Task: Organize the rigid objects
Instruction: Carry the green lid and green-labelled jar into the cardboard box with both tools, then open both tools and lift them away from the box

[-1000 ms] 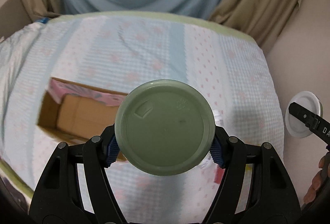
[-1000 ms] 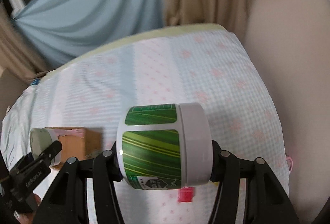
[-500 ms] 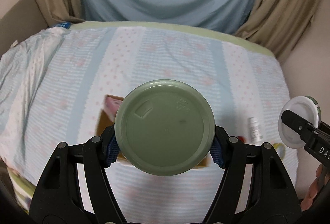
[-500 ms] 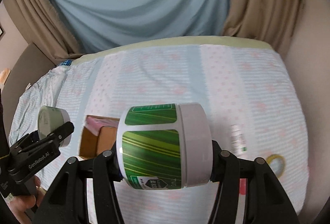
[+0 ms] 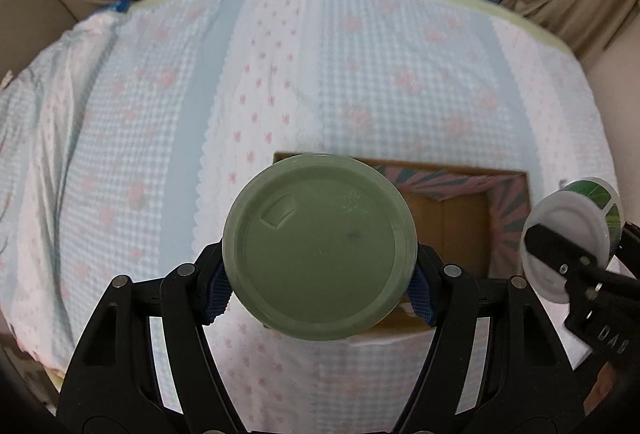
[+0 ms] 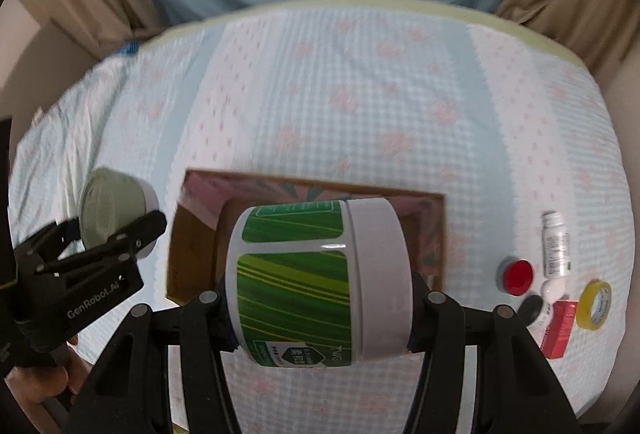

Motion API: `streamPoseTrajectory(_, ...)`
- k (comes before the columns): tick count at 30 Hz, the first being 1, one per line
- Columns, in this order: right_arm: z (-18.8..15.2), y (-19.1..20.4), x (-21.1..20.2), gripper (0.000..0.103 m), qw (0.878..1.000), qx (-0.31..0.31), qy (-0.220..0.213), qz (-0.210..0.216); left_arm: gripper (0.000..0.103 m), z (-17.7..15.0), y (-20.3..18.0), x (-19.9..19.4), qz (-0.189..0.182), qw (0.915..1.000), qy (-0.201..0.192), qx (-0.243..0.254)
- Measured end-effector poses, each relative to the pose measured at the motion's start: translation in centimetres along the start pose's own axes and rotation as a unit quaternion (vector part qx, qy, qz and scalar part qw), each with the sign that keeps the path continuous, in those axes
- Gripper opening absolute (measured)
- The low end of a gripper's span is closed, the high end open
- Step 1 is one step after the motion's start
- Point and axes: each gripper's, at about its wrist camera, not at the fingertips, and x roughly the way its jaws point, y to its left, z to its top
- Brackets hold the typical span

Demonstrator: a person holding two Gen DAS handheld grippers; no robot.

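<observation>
Both jaws clamp jars: green-lidded jar (image 5: 319, 252) faces camera (lid-first), labelled jar (image 6: 320, 284) sideways.

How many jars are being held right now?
2: the green-lidded jar in the left hand-held gripper, the white-lidded jar in the right hand-held gripper. Others may be hidden.

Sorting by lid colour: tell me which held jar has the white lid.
The green-labelled jar in the right gripper; the left gripper's jar has an olive lid.
</observation>
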Motion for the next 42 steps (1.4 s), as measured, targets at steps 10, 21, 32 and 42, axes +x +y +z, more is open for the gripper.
streamPoseTrajectory(10,-0.8,0.2,9.6,0.052,0.995,-0.052,0.087,-0.012,0.067,-0.1,-1.5,9.9,-0.008,0.9967,0.076,0.029)
streamPoseTrajectory(21,-3.3,-2.4,14.4,0.053,0.989,-0.063,0.132,-0.012,0.068,0.3,-5.8,14.9,-0.002,0.9897,0.101,0.101)
streamPoseTrajectory(32,-4.8,-2.5,14.2,0.103,0.988,-0.093,0.121,0.019,0.103,1.6,-6.1,13.3,0.007,0.9912,0.062,0.117)
streamPoseTrajectory(42,-6.6,-2.2,11.3,0.103,0.99,-0.095,0.101,0.008,0.103,0.6,-4.3,9.3,0.011,0.9946,0.043,0.093)
